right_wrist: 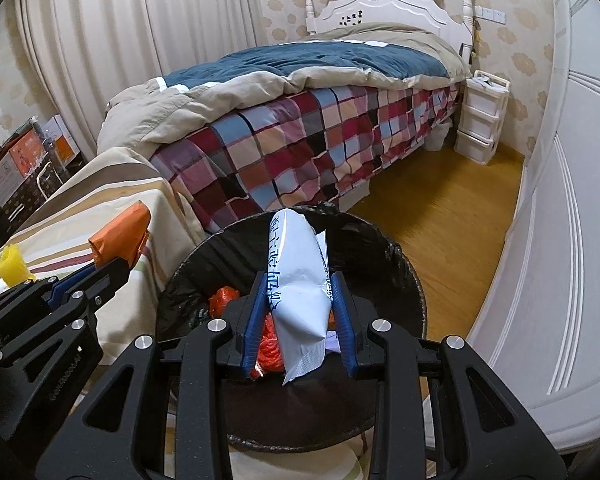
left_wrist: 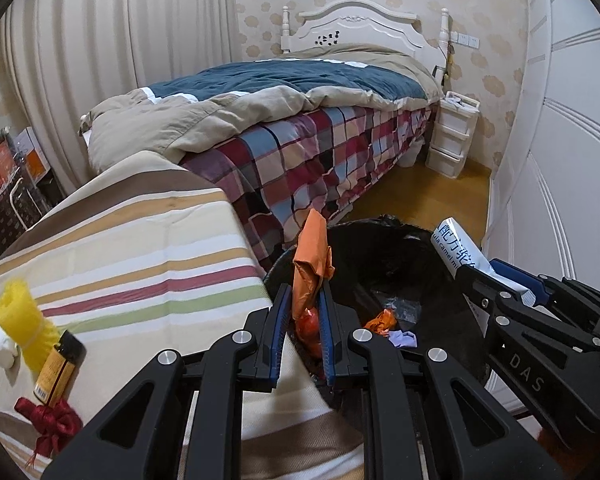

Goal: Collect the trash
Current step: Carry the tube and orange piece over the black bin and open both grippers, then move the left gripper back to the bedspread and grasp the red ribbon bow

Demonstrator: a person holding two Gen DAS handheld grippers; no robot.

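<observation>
Both pairs of fingers are clamped on trash: my left gripper [left_wrist: 305, 300] pinches an orange wrapper [left_wrist: 310, 256] that sticks up past the blue pads, held over the near rim of the bin, just beside the striped cloth [left_wrist: 140, 248]. My right gripper [right_wrist: 300, 300] squeezes a white packet with blue print [right_wrist: 298, 280] above the open mouth of the black-lined trash bin [right_wrist: 380, 248], where orange scraps [right_wrist: 222, 298] lie at the bottom. On the cloth, well to the left, sit a yellow roll [left_wrist: 18, 312], a small brown bottle [left_wrist: 58, 368] and a red ribbon bow [left_wrist: 52, 420].
</observation>
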